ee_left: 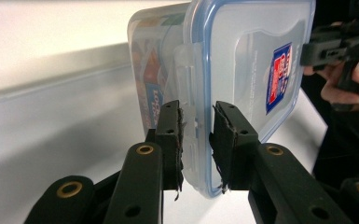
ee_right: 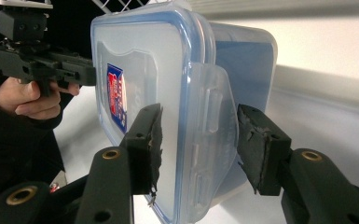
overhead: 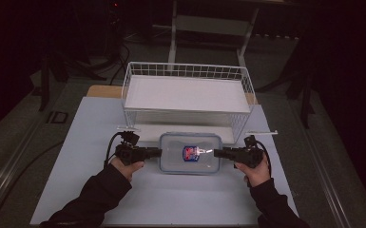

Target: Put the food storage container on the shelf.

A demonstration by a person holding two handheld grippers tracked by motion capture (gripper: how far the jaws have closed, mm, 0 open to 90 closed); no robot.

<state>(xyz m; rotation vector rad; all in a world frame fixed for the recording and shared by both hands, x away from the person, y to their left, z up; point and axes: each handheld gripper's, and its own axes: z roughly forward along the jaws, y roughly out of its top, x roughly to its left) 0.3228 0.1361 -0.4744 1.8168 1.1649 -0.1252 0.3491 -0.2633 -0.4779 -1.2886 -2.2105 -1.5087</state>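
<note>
A clear plastic container [overhead: 190,166] with a blue-rimmed lid and a red and blue label [overhead: 190,153] lies flat on the pale mat, between my two grippers. My left gripper [overhead: 159,152] is at its left end. In the left gripper view its jaws [ee_left: 197,109] are pressed onto the lid's latch flap [ee_left: 191,84] and blue rim. My right gripper [overhead: 215,152] is at the right end. In the right gripper view it [ee_right: 199,114] stands open, with its pads well apart on either side of the latch flap [ee_right: 210,116].
A white wire basket [overhead: 187,71] with a white floor stands right behind the container. The pale mat [overhead: 100,190] runs out to the left, right and front. Dark floor, cables and table legs [overhead: 173,28] lie beyond.
</note>
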